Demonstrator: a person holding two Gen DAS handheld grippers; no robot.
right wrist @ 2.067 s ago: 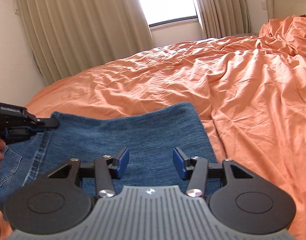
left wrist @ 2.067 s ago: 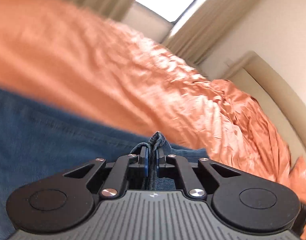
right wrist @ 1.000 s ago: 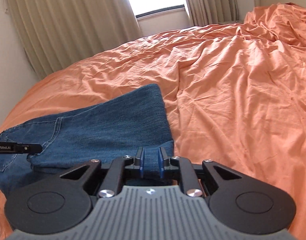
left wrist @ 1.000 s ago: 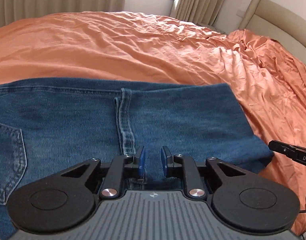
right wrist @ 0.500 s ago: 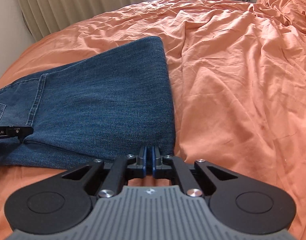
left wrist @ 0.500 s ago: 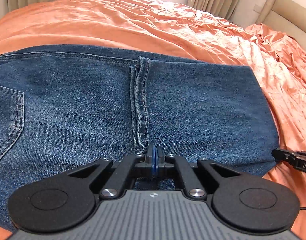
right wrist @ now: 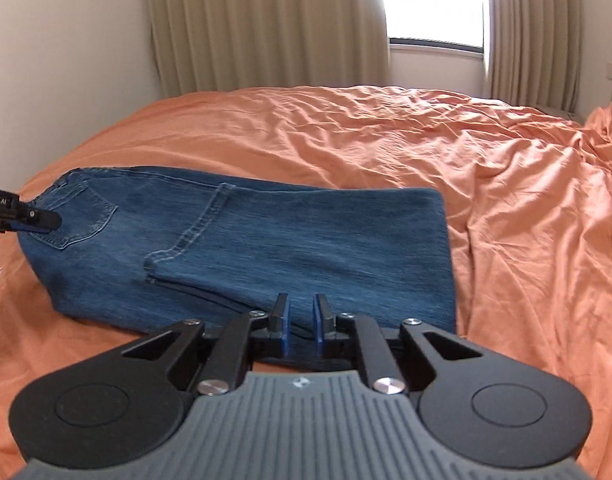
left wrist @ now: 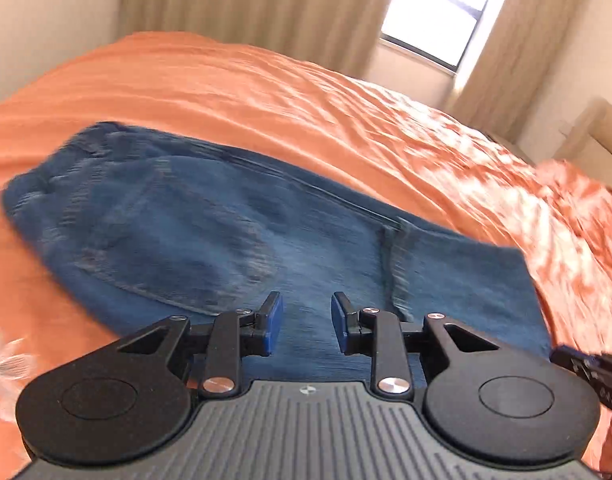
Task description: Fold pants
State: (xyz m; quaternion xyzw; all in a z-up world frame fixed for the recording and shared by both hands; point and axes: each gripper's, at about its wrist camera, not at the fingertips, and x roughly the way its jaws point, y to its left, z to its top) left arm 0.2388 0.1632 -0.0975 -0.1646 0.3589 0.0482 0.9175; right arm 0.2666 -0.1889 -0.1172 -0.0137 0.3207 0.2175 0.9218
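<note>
Blue denim: jeans (right wrist: 266, 248) folded into a long block, lying flat across the orange bedspread (right wrist: 505, 208), waist end to the left, folded edge to the right. Seen sharply from the right wrist only: back pocket (right wrist: 80, 220), a stitched seam bending through the middle, crisp creases in the cloth. From the left wrist, all of that smeared by blur (pocket outline barely readable), jeans (left wrist: 210, 232) stretching away toward the upper left.

Left gripper (left wrist: 307, 328) open wide, blue pads apart with denim showing in the gap, nothing between them; hovering over the near part of the jeans, contact not clear. In the right view, its tip (right wrist: 34, 216) over the pocket corner.

Right gripper (right wrist: 302, 326) parted by a narrow gap, holding nothing, just at the near edge of the jeans. Visible from the left wrist only as a dark tip (left wrist: 585, 364) at the far right edge.

Curtains (right wrist: 266, 24) and a bright window (right wrist: 435, 0) behind the bed.
</note>
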